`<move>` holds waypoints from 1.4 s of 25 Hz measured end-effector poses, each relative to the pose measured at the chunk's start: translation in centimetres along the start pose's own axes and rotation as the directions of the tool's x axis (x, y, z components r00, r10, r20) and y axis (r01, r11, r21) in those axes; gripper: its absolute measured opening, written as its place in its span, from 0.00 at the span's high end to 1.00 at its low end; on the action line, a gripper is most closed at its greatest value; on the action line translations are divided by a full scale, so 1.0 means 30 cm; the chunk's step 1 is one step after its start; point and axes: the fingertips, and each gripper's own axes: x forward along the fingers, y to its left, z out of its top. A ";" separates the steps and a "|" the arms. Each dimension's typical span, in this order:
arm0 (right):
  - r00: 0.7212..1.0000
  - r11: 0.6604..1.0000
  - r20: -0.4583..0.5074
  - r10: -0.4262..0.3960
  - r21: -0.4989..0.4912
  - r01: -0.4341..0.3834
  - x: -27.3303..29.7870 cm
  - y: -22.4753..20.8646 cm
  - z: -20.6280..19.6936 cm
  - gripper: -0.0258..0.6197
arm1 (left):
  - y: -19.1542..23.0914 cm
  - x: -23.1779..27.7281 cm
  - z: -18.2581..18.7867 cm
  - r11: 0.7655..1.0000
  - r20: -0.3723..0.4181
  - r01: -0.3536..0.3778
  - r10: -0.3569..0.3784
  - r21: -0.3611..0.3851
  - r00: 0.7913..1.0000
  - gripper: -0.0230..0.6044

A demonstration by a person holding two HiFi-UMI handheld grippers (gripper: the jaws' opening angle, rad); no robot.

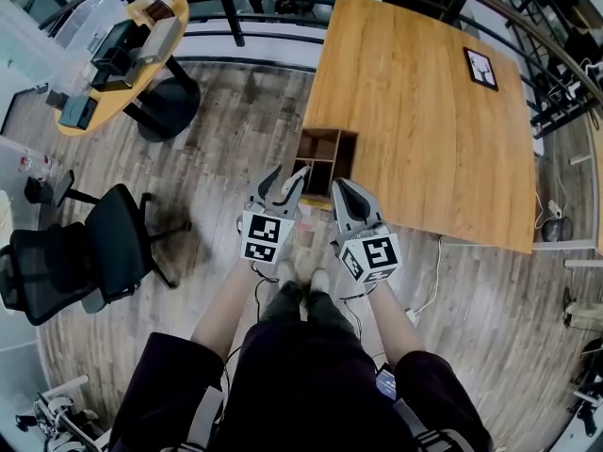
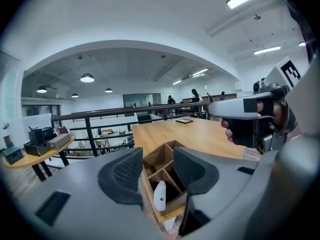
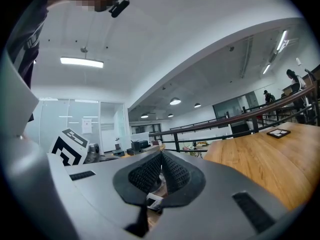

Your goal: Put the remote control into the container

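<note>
The wooden container (image 1: pixel 325 153), split into compartments, sits at the near corner of the wooden table. In the left gripper view a white remote control (image 2: pixel 159 195) stands upright in the container's (image 2: pixel 155 156) near compartment. It shows through the gap between the jaws but lies beyond them, untouched. My left gripper (image 1: pixel 285 179) hovers just short of the container, open and holding nothing. To its right, my right gripper (image 1: pixel 344 191) is shut, its ribbed pads (image 3: pixel 150 173) meeting at the tips with nothing between them.
The large wooden table (image 1: pixel 424 111) carries a dark framed picture (image 1: pixel 480 68) at its far right. A black office chair (image 1: pixel 75 252) stands to the left. A round table (image 1: pixel 122 59) with devices and a black railing (image 1: pixel 236 8) lie beyond. A cable (image 1: pixel 435 281) runs on the floor.
</note>
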 end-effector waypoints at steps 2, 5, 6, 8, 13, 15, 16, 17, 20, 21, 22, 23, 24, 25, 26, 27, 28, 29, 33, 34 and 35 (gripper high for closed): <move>1.000 1.000 0.007 -0.001 -0.006 0.001 -0.013 0.017 0.038 0.93 | 0.000 -0.035 0.043 1.000 0.016 -0.002 0.002 0.002 1.000 0.68; 1.000 1.000 0.011 0.001 -0.016 -0.001 -0.027 0.044 0.057 0.93 | -0.012 -0.067 0.077 1.000 0.038 0.010 -0.010 0.002 0.999 0.68; 1.000 1.000 0.012 0.002 -0.017 -0.002 -0.030 0.054 0.059 0.93 | -0.017 -0.078 0.087 1.000 0.048 0.017 -0.017 0.004 0.999 0.68; 1.000 1.000 0.017 0.004 -0.022 -0.004 -0.034 0.075 0.070 0.93 | -0.026 -0.102 0.112 1.000 0.071 0.027 -0.028 0.009 0.997 0.68; 0.999 1.000 0.054 0.003 -0.031 -0.001 -0.054 0.115 0.138 0.93 | -0.080 -0.179 0.225 0.996 0.166 0.078 -0.084 0.040 0.983 0.68; 0.997 0.999 0.072 0.008 -0.036 -0.005 -0.074 0.141 0.165 0.93 | -0.115 -0.225 0.270 0.994 0.206 0.096 -0.106 0.059 0.973 0.68; 0.997 0.999 0.081 0.012 -0.039 -0.008 -0.084 0.155 0.178 0.93 | -0.132 -0.246 0.290 0.992 0.223 0.101 -0.115 0.072 0.968 0.68; 0.996 0.999 0.091 0.015 -0.042 -0.011 -0.090 0.167 0.191 0.93 | -0.147 -0.264 0.310 0.991 0.238 0.102 -0.121 0.090 0.964 0.68; 0.994 0.999 0.112 0.018 -0.043 -0.013 -0.100 0.197 0.217 0.93 | -0.168 -0.305 0.358 0.989 0.282 0.068 -0.104 0.133 0.954 0.85; 0.993 0.999 0.115 0.017 -0.042 -0.012 -0.104 0.205 0.219 0.93 | -0.172 -0.316 0.369 0.989 0.300 0.056 -0.095 0.136 0.949 0.89; 0.993 0.999 0.117 0.018 -0.042 -0.013 -0.108 0.213 0.218 0.93 | -0.174 -0.325 0.378 0.990 0.321 0.046 -0.088 0.136 0.943 0.92; 0.993 0.999 0.118 0.020 -0.043 -0.015 -0.111 0.221 0.218 0.93 | -0.175 -0.334 0.386 0.990 0.342 0.038 -0.083 0.135 0.936 0.93; 0.993 0.999 0.119 0.022 -0.043 -0.017 -0.113 0.229 0.218 0.93 | -0.174 -0.341 0.394 0.991 0.359 0.033 -0.079 0.133 0.930 0.94; 0.992 0.999 0.121 0.024 -0.042 -0.019 -0.113 0.234 0.219 0.93 | -0.171 -0.345 0.401 0.991 0.376 0.029 -0.078 0.133 0.923 0.94; 0.992 0.999 0.124 0.025 -0.040 -0.020 -0.113 0.237 0.221 0.93 | -0.169 -0.348 0.407 0.990 0.390 0.026 -0.078 0.136 0.917 0.94; 0.992 0.999 0.125 0.025 -0.039 -0.020 -0.113 0.239 0.223 0.93 | -0.167 -0.350 0.411 0.990 0.398 0.025 -0.078 0.138 0.914 0.94; 0.992 0.999 0.125 0.025 -0.037 -0.020 -0.113 0.239 0.223 0.93 | -0.166 -0.351 0.413 0.990 0.401 0.025 -0.079 0.138 0.913 0.94; 0.992 0.999 0.126 0.024 -0.035 -0.019 -0.114 0.239 0.223 0.93 | -0.165 -0.352 0.413 0.990 0.399 0.026 -0.079 0.137 0.914 0.94; 0.991 0.999 0.134 0.030 -0.039 -0.025 -0.110 0.245 0.231 0.93 | -0.156 -0.356 0.403 0.991 0.372 0.029 -0.075 0.127 0.925 0.94; 0.990 0.999 0.135 0.034 -0.042 -0.028 -0.109 0.249 0.232 0.93 | -0.153 -0.358 0.397 0.992 0.365 0.030 -0.073 0.122 0.928 0.94; 0.990 0.999 0.135 0.038 -0.044 -0.033 -0.107 0.252 0.234 0.93 | -0.150 -0.361 0.391 0.993 0.352 0.034 -0.072 0.111 0.933 0.94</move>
